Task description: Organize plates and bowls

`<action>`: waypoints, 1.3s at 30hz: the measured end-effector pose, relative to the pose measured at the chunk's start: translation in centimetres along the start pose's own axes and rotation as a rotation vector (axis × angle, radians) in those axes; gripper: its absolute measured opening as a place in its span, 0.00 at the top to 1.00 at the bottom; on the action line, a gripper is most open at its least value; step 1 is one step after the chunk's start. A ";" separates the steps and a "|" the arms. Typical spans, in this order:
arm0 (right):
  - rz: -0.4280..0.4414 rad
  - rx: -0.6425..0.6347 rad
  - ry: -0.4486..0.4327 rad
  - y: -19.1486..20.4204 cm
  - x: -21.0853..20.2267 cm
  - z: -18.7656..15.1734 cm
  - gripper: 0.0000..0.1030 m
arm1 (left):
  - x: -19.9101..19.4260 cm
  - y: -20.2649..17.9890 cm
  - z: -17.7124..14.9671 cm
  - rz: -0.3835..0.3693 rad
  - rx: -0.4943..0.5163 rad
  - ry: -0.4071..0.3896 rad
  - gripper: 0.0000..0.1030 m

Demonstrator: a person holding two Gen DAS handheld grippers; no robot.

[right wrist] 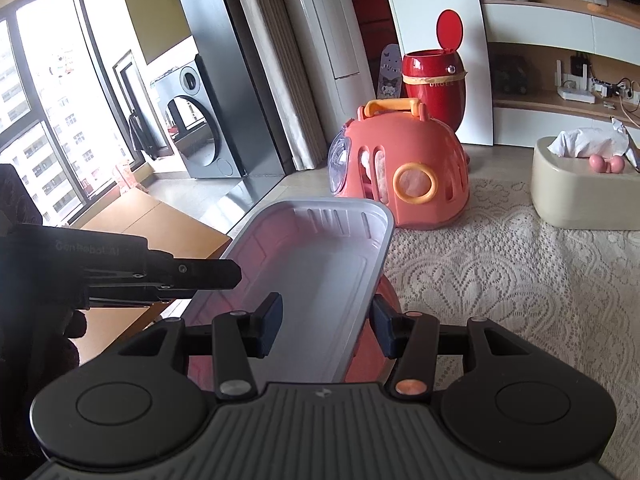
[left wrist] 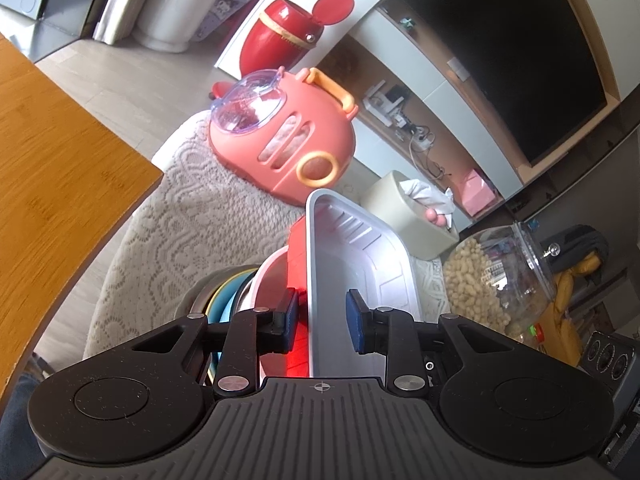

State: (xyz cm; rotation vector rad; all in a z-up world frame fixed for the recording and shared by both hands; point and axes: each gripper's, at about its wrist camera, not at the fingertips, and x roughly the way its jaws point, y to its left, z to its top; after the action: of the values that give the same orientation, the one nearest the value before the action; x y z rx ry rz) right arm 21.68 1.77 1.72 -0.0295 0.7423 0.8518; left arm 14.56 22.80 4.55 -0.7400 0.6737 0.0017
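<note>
The right gripper point(right wrist: 326, 326) has its jaws around the near end of a grey-white rectangular plastic tray point(right wrist: 316, 264), one pad inside and one outside the rim, though I cannot tell whether they press it. The left gripper point(left wrist: 323, 320) stands astride the tray's point(left wrist: 360, 256) left wall, with its left pad against a red container point(left wrist: 298, 264) and its right pad apart inside the tray. The tray is tilted above stacked bowls point(left wrist: 228, 292) on a lace tablecloth point(right wrist: 500, 280). Beyond it stand an orange plastic carrier point(right wrist: 404, 168), a beige tissue box point(right wrist: 580, 188) and a clear jar of peanuts point(left wrist: 488, 276).

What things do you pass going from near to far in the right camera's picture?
White tray → orange pet carrier → red bin.
</note>
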 end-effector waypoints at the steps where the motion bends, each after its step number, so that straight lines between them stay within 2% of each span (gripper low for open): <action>1: 0.003 0.002 0.003 0.0 0.0 -0.1 0.53 | 0.0 0.0 0.0 0.002 0.002 0.001 0.72; 5: 0.003 -0.001 0.002 0.0 0.0 -0.2 0.53 | -0.1 -0.1 -0.1 0.004 0.003 -0.006 0.72; 16: -0.020 0.025 -0.029 -0.5 -0.9 -0.2 0.53 | -2.4 -0.4 0.0 0.044 0.014 -0.098 0.72; 22: -0.084 0.013 -0.096 0.0 -3.3 -1.0 0.52 | -5.3 -2.4 -2.4 0.128 0.123 -0.192 0.72; 26: -0.093 0.031 -0.122 0.2 -5.3 -2.0 0.48 | -7.4 -4.4 -5.7 0.173 0.211 -0.249 0.72; 29: -0.111 0.040 -0.146 0.8 -8.2 -5.0 0.42 | -7.3 -5.8 -9.6 0.205 0.290 -0.198 0.72; 30: -0.124 0.048 -0.159 0.9 -9.0 -6.1 0.36 | -6.9 -6.0 -11.0 0.211 0.306 -0.165 0.72; 31: -0.124 0.048 -0.159 0.9 -9.0 -6.1 0.31 | -6.5 -6.1 -12.2 0.214 0.325 -0.129 0.74; 32: -0.157 0.082 -0.190 1.1 -10.2 -8.4 0.29 | -6.1 -6.3 -13.3 0.220 0.343 -0.100 0.79; 33: -0.170 0.098 -0.180 1.2 -10.6 -9.5 0.26 | -5.7 -6.4 -14.6 0.227 0.360 -0.073 0.80; 37: -0.109 0.093 -0.007 1.6 -10.6 -13.2 0.25 | -5.1 -6.6 -17.6 0.240 0.368 -0.015 0.83; 39: -0.136 0.088 0.015 1.9 -10.9 -14.2 0.25 | -5.3 -6.8 -18.1 0.261 0.364 -0.009 0.83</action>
State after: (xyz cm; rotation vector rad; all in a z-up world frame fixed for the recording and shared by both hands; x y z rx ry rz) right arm 7.44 -8.68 -1.84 -0.0081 0.7825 0.6895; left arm 1.67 7.59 2.03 -0.2991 0.7333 0.1189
